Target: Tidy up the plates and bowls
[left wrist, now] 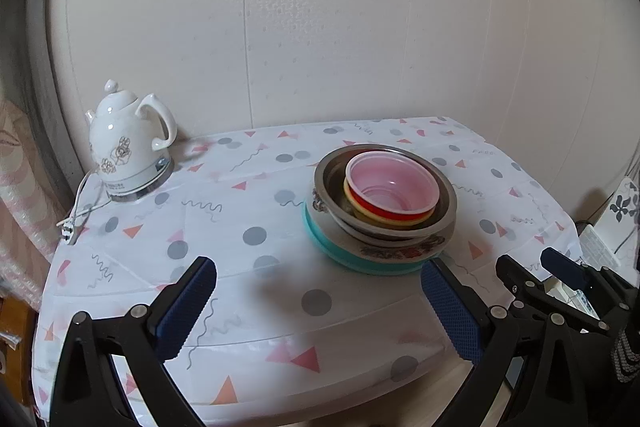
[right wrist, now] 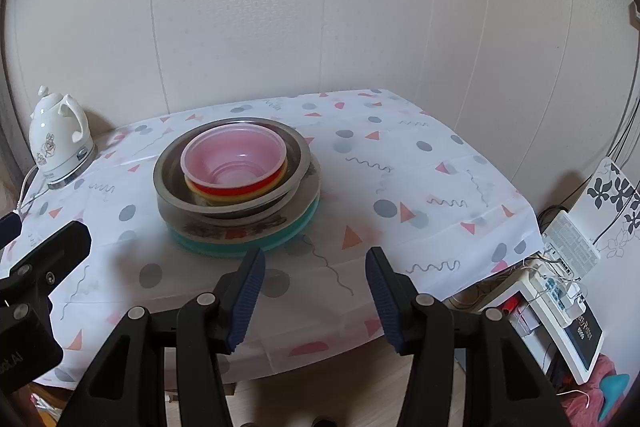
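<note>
I have the whole stack sitting mid-tabletop, a little toward my left from the right tool's view: a teal plate at the bottom, a patterned plate on it, then a steel bowl with a red bowl and a translucent plastic bowl nested inside. I'd expect the plastic bowl to be light and a bit flexible, best pinched at its rim; the steel one looks stiff and slick, so again the rim. The plates I judge heavier and breakable, with only a thin edge to grab. My left tool stands wide and empty, and my right tool is part open, also empty; both hang short of the stack. The tabletop has free cloth to the right of the stack; the kettle crowds the far left corner, and the near edge is close beneath my tools.
</note>
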`<state>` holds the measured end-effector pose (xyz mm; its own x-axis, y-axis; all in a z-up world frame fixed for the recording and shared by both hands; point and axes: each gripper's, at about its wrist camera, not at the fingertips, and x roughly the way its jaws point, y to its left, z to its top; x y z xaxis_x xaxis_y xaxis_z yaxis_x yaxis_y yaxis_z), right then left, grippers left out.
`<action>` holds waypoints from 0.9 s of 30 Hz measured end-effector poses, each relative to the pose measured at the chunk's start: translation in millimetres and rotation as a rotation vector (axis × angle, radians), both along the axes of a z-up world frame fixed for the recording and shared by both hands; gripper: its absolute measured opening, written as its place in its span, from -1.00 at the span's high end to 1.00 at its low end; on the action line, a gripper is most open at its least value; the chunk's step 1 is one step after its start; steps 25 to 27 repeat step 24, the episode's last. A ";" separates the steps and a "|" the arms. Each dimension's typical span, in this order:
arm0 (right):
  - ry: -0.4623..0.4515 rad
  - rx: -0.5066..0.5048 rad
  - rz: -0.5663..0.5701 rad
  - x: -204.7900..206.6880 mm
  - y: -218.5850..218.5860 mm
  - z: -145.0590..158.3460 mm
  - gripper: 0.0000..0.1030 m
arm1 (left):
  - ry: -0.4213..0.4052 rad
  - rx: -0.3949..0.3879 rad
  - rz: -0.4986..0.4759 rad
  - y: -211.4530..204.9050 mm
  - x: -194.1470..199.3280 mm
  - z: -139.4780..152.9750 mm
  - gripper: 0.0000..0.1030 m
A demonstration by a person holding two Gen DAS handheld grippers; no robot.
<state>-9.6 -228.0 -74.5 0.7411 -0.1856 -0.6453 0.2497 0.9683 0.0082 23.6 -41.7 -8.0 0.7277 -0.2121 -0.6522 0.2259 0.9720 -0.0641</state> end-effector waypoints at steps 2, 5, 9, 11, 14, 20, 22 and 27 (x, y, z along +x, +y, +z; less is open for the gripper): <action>-0.001 0.000 -0.001 0.3 -2.0 -0.1 -0.03 | -0.004 0.000 -0.004 -2.7 0.8 0.7 -1.00; 0.001 0.000 -0.006 1.1 -5.0 -0.5 -0.03 | -0.005 0.000 -0.008 -6.2 2.2 0.4 -1.00; 0.005 0.001 -0.009 4.6 -7.2 -1.2 -0.03 | -0.003 0.003 -0.014 -8.6 5.3 -0.7 -1.00; 0.008 0.000 -0.006 6.3 -6.1 -1.8 -0.03 | -0.002 0.003 -0.016 -9.4 7.1 -1.2 -1.00; 0.011 -0.001 -0.006 9.1 -5.8 -2.4 -0.03 | 0.000 -0.002 -0.021 -9.4 10.0 -2.3 -1.00; 0.028 -0.002 -0.003 15.8 -1.4 -4.9 -0.03 | -0.009 -0.001 -0.008 -6.3 14.6 -3.5 -0.98; 0.032 -0.001 -0.002 17.9 0.4 -5.6 -0.03 | 0.001 -0.007 0.001 -3.1 18.2 -5.9 -0.92; 0.036 0.001 -0.001 19.7 2.2 -6.1 -0.03 | 0.015 -0.009 0.005 -0.5 21.7 -8.5 -0.92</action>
